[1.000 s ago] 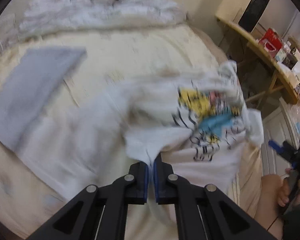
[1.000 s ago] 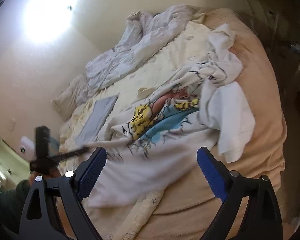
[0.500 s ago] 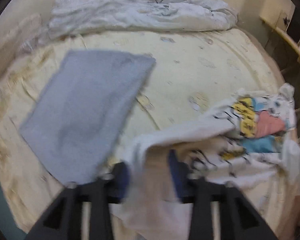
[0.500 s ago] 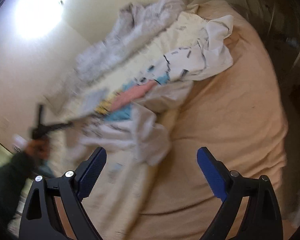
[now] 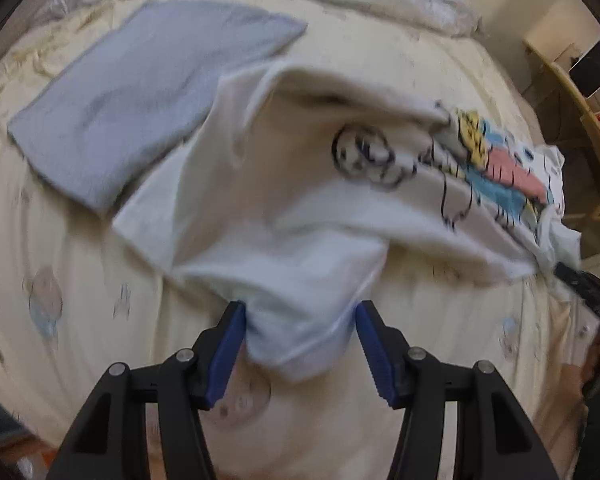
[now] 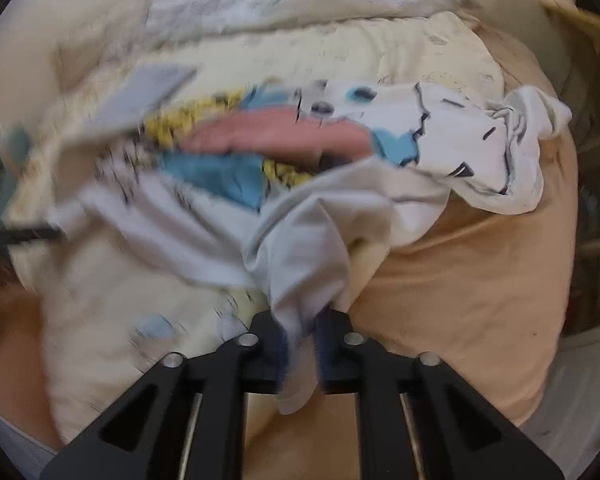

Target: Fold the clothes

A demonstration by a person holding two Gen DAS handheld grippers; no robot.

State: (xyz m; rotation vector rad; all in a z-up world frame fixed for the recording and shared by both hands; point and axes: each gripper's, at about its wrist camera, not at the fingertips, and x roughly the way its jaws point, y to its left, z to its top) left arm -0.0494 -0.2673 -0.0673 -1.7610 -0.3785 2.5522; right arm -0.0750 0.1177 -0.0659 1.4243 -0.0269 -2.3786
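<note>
Right wrist view shows the right gripper [image 6: 300,340] has just snapped shut on the crumpled white cartoon-print T-shirt [image 6: 300,208], while the left gripper [image 5: 300,336], part open with cloth between its jaws, has been closing a little, so spreading can likely start.

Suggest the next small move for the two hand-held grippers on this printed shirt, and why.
Probably draw the two apart to stretch the white printed T-shirt flat on the bed. The right hand-held gripper has just closed on a bunched edge; cloth sits between the left hand-held gripper jaws, and the shirt lies crumpled.
</note>
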